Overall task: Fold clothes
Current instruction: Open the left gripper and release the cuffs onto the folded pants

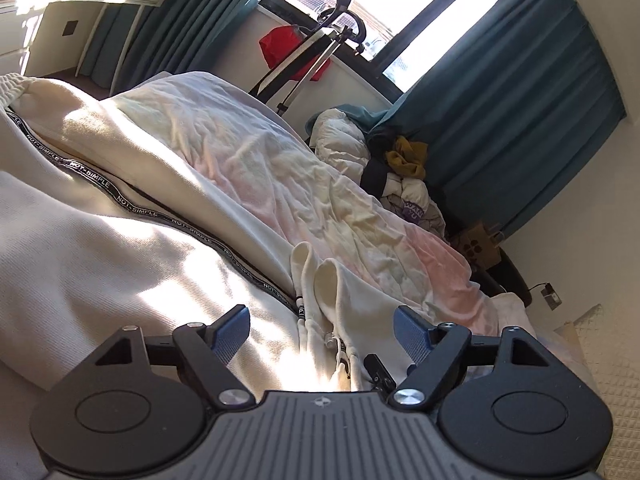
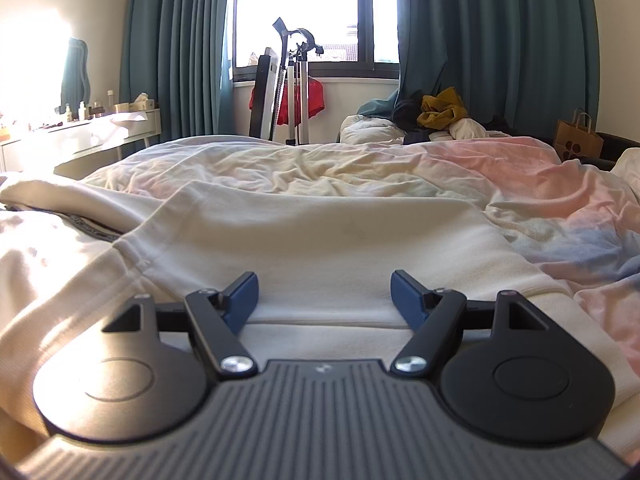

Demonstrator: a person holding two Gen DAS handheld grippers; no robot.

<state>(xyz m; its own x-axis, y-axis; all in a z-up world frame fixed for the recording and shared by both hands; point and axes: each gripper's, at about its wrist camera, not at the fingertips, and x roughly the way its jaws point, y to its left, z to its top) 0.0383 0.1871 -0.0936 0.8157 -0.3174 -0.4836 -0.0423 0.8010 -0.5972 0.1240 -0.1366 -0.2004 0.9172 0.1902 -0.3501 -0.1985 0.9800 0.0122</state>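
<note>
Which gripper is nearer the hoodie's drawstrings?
Left. The left gripper is open with the drawstrings lying between its fingers. The right gripper is open over plain cream hoodie fabric; no drawstrings show in its view.

Left tool (image 1: 322, 330), right tool (image 2: 324, 294): black linkage arms, silver screws, blue textured pads, grey ribbed housing.

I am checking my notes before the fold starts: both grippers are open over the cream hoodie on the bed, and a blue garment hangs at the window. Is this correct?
One detail is wrong: the garment hanging at the window is red, not blue, as the right wrist view shows. The rest holds: the left gripper and right gripper are both open over the cream hoodie on the bed.
</note>
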